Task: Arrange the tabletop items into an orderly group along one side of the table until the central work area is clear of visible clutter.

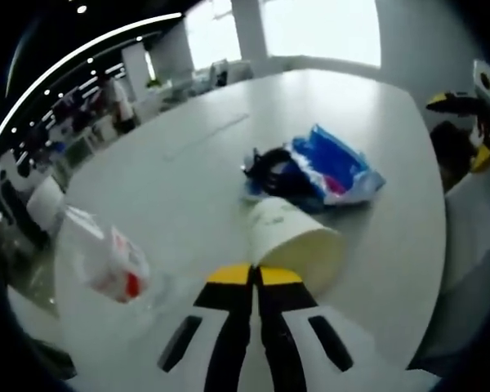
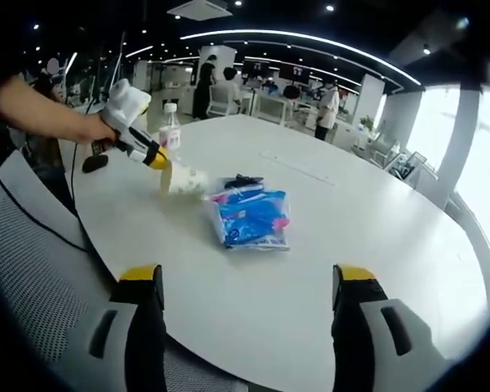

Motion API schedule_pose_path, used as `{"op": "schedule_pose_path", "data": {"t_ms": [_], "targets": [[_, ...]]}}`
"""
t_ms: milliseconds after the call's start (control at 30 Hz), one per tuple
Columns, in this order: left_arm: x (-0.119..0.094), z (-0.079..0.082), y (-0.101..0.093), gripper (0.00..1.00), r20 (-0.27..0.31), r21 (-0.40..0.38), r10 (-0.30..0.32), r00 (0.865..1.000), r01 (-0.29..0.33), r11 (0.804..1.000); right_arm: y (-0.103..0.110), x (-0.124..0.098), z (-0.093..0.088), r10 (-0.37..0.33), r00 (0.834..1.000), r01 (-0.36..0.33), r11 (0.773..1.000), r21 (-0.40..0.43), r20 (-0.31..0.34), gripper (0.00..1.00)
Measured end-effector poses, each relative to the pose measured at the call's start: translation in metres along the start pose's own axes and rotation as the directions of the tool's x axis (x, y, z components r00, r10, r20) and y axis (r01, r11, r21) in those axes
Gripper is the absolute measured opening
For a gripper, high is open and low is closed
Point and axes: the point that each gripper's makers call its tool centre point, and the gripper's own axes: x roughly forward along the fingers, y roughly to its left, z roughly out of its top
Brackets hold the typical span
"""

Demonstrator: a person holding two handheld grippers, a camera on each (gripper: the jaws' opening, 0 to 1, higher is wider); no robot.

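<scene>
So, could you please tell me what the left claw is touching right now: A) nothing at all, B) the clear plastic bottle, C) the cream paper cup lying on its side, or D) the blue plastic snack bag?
C: the left claw, jaws closed together, has its yellow tips against the rim of the cream paper cup, lying on its side on the white table.

black item (image 1: 267, 166) half hidden behind blue packet (image 1: 336, 167).

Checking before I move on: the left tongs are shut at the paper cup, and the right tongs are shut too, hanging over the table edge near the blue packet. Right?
Not quite. The right tongs are open, jaws wide apart, as the right gripper view shows. The left tongs are shut at the paper cup, and the blue packet lies ahead.
</scene>
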Motion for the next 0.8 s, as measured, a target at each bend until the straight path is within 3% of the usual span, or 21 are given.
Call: {"op": "schedule_pose_path", "data": {"t_ms": [467,667,800], "targets": [[-0.01,0.001,0.008,0.0,-0.109,-0.013,-0.047,0.993,0.046,0.999,0.004,0.0,0.005,0.025,0.999,-0.026,0.999,0.034,0.032,0.91],[-0.013,-0.001,0.009,0.0,-0.181,0.01,-0.087,0.98,0.09,0.996,0.006,0.0,0.008,0.032,0.998,-0.034,0.999,0.035,0.045,0.94],[-0.015,-0.003,0.007,0.0,-0.242,0.044,-0.124,0.962,0.138,0.989,0.006,0.001,0.009,0.034,0.998,-0.036,0.999,0.038,0.052,0.95]]}}
